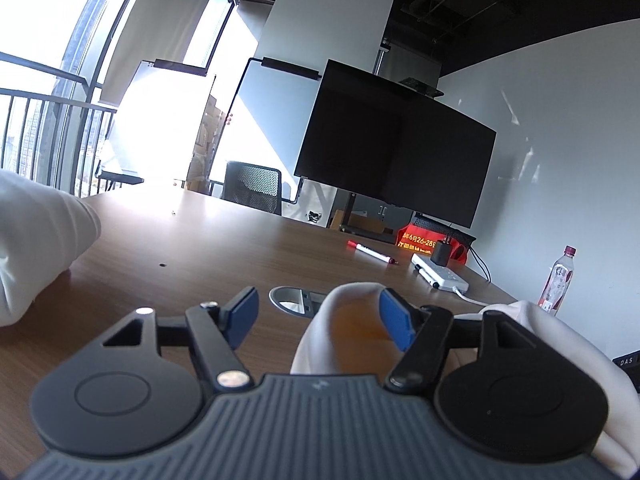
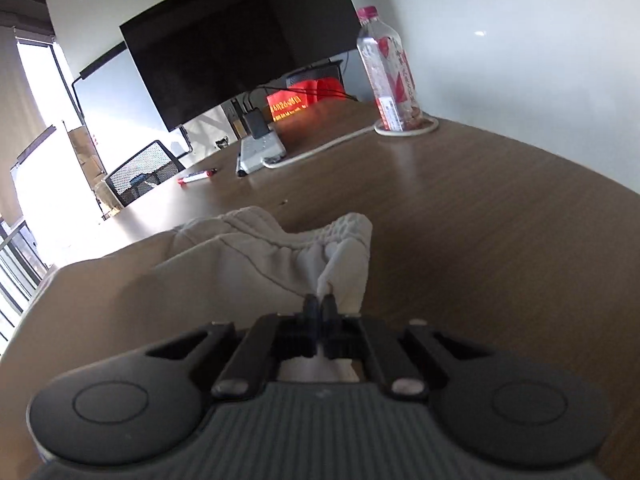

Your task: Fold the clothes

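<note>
A cream garment lies bunched on the brown table point(image 1: 180, 240). My left gripper point(image 1: 320, 320) stands open low over the table. A raised fold of the garment point(image 1: 344, 336) sits between its blue pads and leans on the right pad point(image 1: 396, 322), while the left pad is bare. More of the cloth shows at the far left point(image 1: 36, 232) and at the right point(image 1: 560, 344). In the right wrist view my right gripper point(image 2: 319, 304) is shut on an edge of the garment point(image 2: 224, 264), by its gathered waistband point(image 2: 344, 228).
On the table beyond lie a red-capped marker point(image 1: 370, 253), a white power strip point(image 1: 440, 276) with a charger and cord, and a water bottle point(image 1: 558, 280). A round cable port point(image 1: 292, 300) sits just ahead of the left gripper. A dark screen point(image 1: 396, 144) and a chair point(image 1: 252, 186) stand behind.
</note>
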{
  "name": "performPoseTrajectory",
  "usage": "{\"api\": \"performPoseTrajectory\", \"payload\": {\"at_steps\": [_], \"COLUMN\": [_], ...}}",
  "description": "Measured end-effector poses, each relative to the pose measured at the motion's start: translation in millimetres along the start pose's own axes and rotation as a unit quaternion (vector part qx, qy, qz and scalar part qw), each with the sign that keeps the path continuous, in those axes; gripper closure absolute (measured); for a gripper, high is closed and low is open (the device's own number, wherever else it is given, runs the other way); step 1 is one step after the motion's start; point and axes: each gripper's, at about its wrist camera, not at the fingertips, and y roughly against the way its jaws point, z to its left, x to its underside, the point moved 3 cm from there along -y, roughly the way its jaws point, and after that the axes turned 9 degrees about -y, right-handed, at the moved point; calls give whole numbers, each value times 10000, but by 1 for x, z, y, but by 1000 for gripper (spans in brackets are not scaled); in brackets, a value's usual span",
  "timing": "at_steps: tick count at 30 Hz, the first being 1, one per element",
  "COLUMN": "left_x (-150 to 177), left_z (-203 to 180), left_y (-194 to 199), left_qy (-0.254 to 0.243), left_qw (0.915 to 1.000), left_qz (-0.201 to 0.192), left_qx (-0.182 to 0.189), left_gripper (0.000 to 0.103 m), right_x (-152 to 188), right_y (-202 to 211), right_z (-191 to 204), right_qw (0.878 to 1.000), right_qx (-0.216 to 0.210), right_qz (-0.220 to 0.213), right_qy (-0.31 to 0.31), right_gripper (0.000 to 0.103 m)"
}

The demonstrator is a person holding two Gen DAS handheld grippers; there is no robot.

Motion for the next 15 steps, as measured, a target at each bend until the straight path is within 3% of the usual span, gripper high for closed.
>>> {"api": "performPoseTrajectory", "payload": {"at_steps": [1, 4, 7, 11, 15], "left_x": [0, -2, -5, -6, 1], "left_z": [-1, -4, -2, 1, -3], "left_y": [1, 5, 10, 11, 0], "left_qy": [-18, -42, 139, 561, 844], "left_qw": [10000, 9998, 9986, 9908, 9745], "left_qz": [-25, -124, -242, -217, 205], "left_qx": [17, 130, 459, 1211, 2071], "left_gripper": [37, 36, 33, 29, 26], "right_x": [2, 14, 45, 103, 147], "right_y": [9, 55, 89, 90, 73], "right_z": [14, 75, 136, 177, 189], "right_qw": [9996, 9899, 9647, 9411, 9328], "right_qx": [-144, -1119, -2029, -2446, -2390], "right_qz": [-153, -397, -158, 552, 968], "right_qy": [172, 777, 1670, 2270, 2518], "right_gripper": [102, 103, 103, 103, 102]}}
